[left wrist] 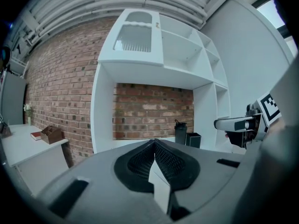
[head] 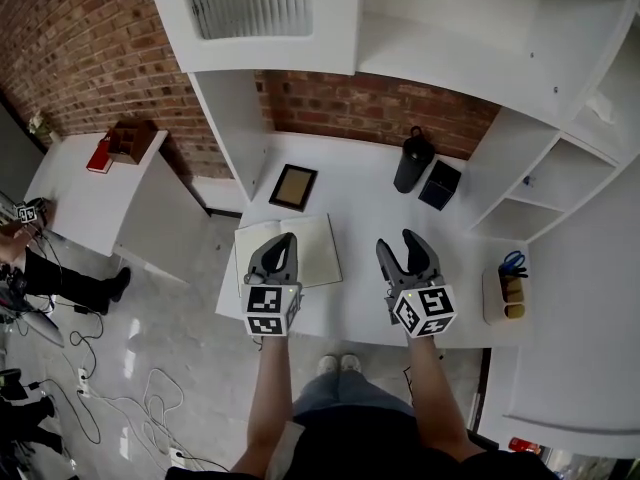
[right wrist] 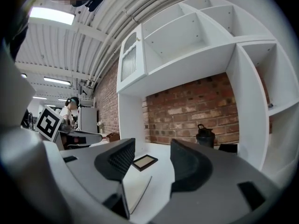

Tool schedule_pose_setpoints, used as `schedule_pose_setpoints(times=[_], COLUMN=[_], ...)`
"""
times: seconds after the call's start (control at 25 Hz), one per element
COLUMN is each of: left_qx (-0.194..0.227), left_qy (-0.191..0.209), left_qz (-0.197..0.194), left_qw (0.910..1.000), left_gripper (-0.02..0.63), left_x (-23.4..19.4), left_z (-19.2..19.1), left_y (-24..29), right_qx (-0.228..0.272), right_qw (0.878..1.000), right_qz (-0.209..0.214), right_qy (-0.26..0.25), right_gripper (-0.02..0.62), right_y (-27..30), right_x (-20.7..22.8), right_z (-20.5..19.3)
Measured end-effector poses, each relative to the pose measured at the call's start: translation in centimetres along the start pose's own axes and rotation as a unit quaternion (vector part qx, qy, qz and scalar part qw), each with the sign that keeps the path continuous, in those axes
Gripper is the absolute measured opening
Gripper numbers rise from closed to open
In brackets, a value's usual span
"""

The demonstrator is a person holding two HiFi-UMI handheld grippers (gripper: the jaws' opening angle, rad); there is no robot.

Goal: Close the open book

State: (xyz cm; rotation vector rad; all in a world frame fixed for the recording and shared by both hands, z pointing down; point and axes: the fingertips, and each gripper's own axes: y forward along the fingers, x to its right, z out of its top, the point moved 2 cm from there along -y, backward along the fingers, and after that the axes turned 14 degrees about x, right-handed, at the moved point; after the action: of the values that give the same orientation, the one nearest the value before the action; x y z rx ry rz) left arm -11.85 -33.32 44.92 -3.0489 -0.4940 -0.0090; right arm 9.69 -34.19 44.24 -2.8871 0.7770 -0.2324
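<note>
Lying on the left part of the white bench (head: 362, 200), the book (head: 308, 252) shows a cream face upward, its near edge close to the bench's near edge. Whether it is open or shut is hard to tell from the head view. The left gripper (head: 287, 239) sits over the book's near half, hiding the middle of it. Its jaws are clenched, tips pressed together with nothing between them (left wrist: 154, 142). Only a pale sliver shows under the tips in the left gripper view, and I cannot tell whether it is book or bench, nor whether the jaws touch the book.

The right gripper (head: 397, 240) is just right of the book, over bare bench, with its jaws released and a wide gap between them (right wrist: 153, 144). Through that gap the book (right wrist: 135, 190) appears low and to the left, cut off by the left jaw. Beyond it lies a dark picture frame (right wrist: 145, 161).

Farther right, at the far side of the bench, stand a dark bottle (head: 413, 160) and a black box (head: 440, 185). At the right edge a holder with blue-handled scissors (head: 512, 261) is too small to make out further.
</note>
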Motion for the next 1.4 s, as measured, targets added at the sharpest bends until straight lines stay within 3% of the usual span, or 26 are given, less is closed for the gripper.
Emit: schedule_pose_setpoints(times=[0.32,0.48,0.6,0.76,1.04,1.24,1.4], left_qx=[0.001,0.001,-0.002,-0.012,-0.024,-0.031,-0.036], left_qy=[-0.014,-0.018,-0.022,-0.026,-0.047,-0.067,-0.080], left_qz=[0.053,0.087,0.120,0.165,0.238,0.271,0.282], left_qw=[0.9985,0.9961,0.9926,0.9859,0.9700,0.9599,0.9554], left_gripper=[0.009,0.009,0.009,0.009,0.009,0.009,0.009], left_x=[-1.7,-3.4,-4.9,-7.0,-10.4,-11.3,-12.0], left_z=[-0.9,-1.1,-1.5,-2.3,-4.8,-6.9,-8.4], left_y=[-1.7,-4.1,-6.6,-10.5,-16.7,-19.8,-20.8], right_qx=[-0.039,-0.064,-0.084,-0.121,-0.155,-0.214,-0.258], right_qw=[0.992,0.977,0.958,0.920,0.828,0.763,0.733], right_qz=[0.101,0.171,0.233,0.316,0.434,0.481,0.488], right_qy=[-0.065,-0.109,-0.147,-0.196,-0.319,-0.375,-0.399], right_gripper=[0.218,0.218,0.218,0.218,0.218,0.218,0.218], right_y=[4.1,6.6,8.2,9.3,7.7,5.4,4.8], right_x=[-2.5,-6.0,-9.6,-15.5,-24.1,-26.7,-26.9], right_z=[-0.6,-1.3,-2.6,-5.6,-13.5,-19.7,-23.1])
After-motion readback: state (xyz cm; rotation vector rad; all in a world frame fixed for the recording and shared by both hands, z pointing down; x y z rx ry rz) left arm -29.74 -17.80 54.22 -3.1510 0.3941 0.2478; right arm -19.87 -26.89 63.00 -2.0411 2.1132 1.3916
